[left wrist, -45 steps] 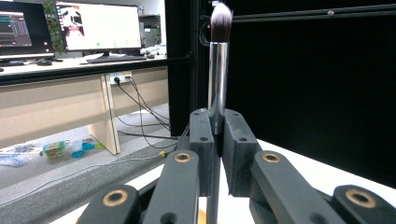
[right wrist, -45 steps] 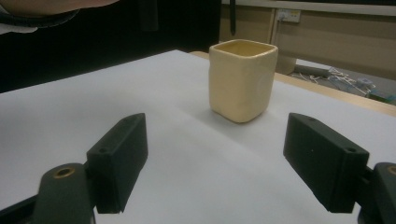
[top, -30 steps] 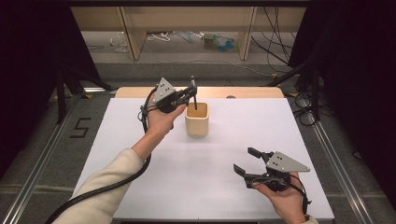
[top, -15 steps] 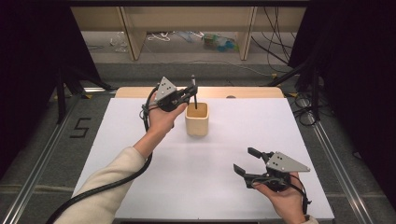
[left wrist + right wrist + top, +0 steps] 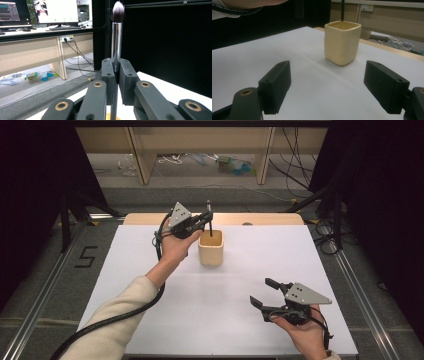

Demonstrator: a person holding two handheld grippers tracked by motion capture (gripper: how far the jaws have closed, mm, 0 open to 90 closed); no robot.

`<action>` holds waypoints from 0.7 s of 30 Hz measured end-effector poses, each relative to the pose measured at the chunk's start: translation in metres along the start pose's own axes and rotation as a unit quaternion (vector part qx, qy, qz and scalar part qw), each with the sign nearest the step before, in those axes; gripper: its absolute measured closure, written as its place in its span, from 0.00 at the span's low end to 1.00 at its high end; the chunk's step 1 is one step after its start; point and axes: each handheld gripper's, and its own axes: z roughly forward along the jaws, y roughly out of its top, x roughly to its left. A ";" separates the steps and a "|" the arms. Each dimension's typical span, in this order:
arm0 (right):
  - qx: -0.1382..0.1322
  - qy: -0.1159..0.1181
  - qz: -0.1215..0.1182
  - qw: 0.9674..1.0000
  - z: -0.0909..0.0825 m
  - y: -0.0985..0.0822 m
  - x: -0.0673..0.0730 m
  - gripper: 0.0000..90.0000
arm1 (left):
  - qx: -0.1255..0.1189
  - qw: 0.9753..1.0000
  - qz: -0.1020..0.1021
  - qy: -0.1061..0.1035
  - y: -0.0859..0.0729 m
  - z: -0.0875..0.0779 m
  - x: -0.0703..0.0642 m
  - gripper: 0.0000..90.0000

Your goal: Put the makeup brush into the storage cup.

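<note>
Nearest the person's edge of the white table (image 5: 150, 270), right claw (image 5: 266, 293) held low in the right hand (image 5: 303, 335), jaws spread wide with nothing between them, aimed across the bare surface toward the cup. Seen from the right gripper view, same claw (image 5: 327, 87) open, pale yellow cup (image 5: 342, 45) straight ahead and well apart from it. Farther back, near the middle of the table, cup (image 5: 210, 248) standing upright, square-mouthed, rounded at the corners. Just above and beside its rim, left claw (image 5: 209, 217) carried by the left hand (image 5: 176, 242), sleeve and cable trailing back toward the bottom left. Jaws pressed together on the makeup brush (image 5: 209, 220), held upright, handle end dipping into the mouth of the cup, bristles upward. Close up from the left gripper view, left claw (image 5: 115, 72) pinching the brush (image 5: 116, 40) by its shiny metal ferrule, dark white-tipped bristles on top. Beyond the table's far wooden edge, floor with cables and a wooden bench.
</note>
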 end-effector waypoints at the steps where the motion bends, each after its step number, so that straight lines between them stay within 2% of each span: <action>1: 0.000 0.000 0.000 1.000 0.000 0.000 0.000 0.26 | 0.000 1.000 -0.001 0.000 0.000 0.000 0.000 0.93; 14: -0.004 -0.002 0.001 1.000 0.001 0.000 0.000 0.26 | 0.004 1.000 0.004 -0.001 -0.001 0.005 -0.001 0.92; 21: 0.007 0.005 0.009 1.000 0.000 0.000 0.002 0.26 | 0.007 1.000 0.004 0.001 -0.003 0.009 -0.001 0.92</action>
